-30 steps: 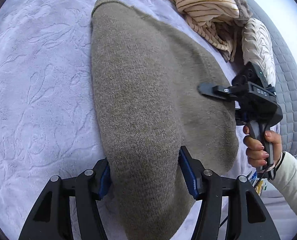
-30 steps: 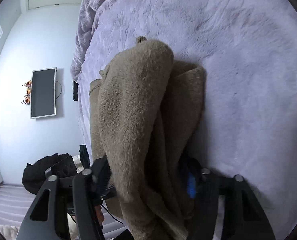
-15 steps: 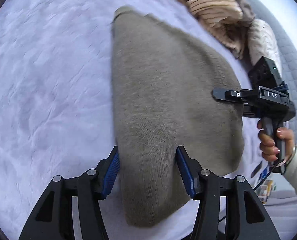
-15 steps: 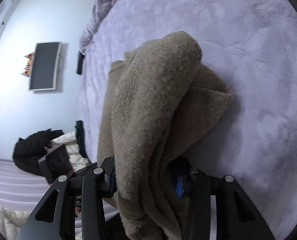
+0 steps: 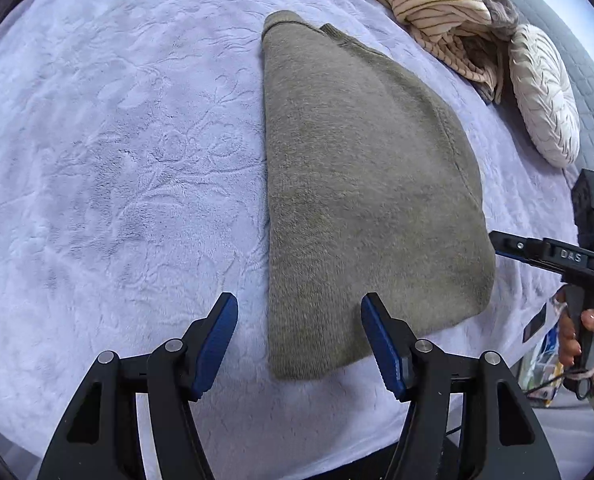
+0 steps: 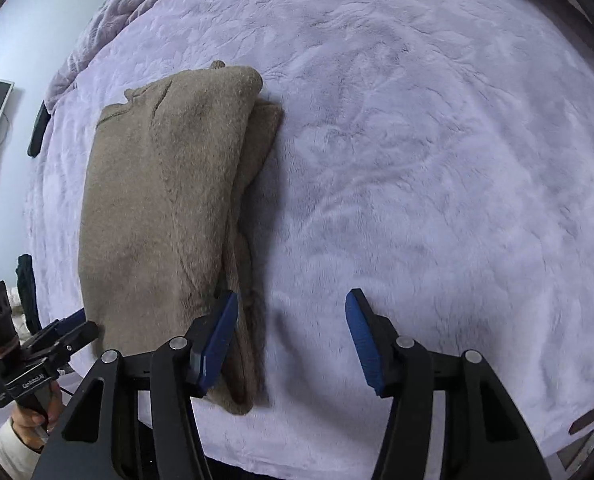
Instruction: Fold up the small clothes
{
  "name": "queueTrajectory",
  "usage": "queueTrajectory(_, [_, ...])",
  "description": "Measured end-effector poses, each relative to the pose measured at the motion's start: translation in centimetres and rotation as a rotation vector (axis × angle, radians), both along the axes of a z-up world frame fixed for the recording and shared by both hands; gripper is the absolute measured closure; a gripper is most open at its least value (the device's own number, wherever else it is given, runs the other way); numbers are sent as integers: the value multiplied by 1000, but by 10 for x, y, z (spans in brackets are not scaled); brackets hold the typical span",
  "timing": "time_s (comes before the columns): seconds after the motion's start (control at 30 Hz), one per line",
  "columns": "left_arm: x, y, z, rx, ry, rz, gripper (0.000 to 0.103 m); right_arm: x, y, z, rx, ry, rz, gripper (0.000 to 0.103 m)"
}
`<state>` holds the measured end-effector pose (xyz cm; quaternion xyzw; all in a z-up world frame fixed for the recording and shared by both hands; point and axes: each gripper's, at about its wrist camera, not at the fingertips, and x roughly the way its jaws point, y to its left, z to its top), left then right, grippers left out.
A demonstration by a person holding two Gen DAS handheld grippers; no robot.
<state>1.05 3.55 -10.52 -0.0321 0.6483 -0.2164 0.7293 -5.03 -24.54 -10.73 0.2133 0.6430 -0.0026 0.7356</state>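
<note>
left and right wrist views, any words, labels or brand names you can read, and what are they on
"DAS" in pale letters on the black body of the right gripper, seen in the left wrist view.
"GenRobot.AI" in small white letters on the black body of the left gripper, seen in the right wrist view; it is small, so this reading is not certain.
The colourful packet at the bed's edge may carry print, but it is too blurred to read.
Nothing readable on the sweater or the blanket.
</note>
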Motion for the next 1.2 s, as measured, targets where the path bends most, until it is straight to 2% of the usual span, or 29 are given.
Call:
queueTrajectory(0.13, [-8,-6,9,47,-28,-30,38,-29,4,13,34,-33,-67,43])
queueTrajectory(0.23, [-14,-8,14,63,-39,-54,35,-32,14,12,48,-37,-82,43])
queueTrajectory(0.3, [-17,-10,18,79,-49,-59,11,-33,23,-3,15,2,-74,43])
queueTrajectory(0.37, [-19,-10,23,93,-63,-59,11,-34,31,-20,-66,61,-55,43])
queueTrajectory(0.47, [-21,-10,26,122,-65,-57,11,-43,26,-23,-67,79,-96,42])
queueTrajectory(0.67, [-23,-8,32,155,-65,-50,10,-59,29,4,-114,72,-63,35])
queueTrajectory(0.77, [-22,-12,36,197,-78,-44,10,-63,36,21,-97,51,-57,29])
queueTrajectory(0.93, [-24,-17,48,195,-103,-40,10,-60,51,48,-68,-4,-34,23])
queueTrajectory(1.03, [-25,-22,57,233,-152,-42,10,-52,64,60,-82,-34,-6,20])
queueTrajectory(1.1, [-26,-25,62,230,-162,-43,10,-38,80,64,-97,-47,1,19])
queueTrajectory(1.2, [-23,-26,65,242,-156,-31,10,-30,83,70,-123,-59,-4,6])
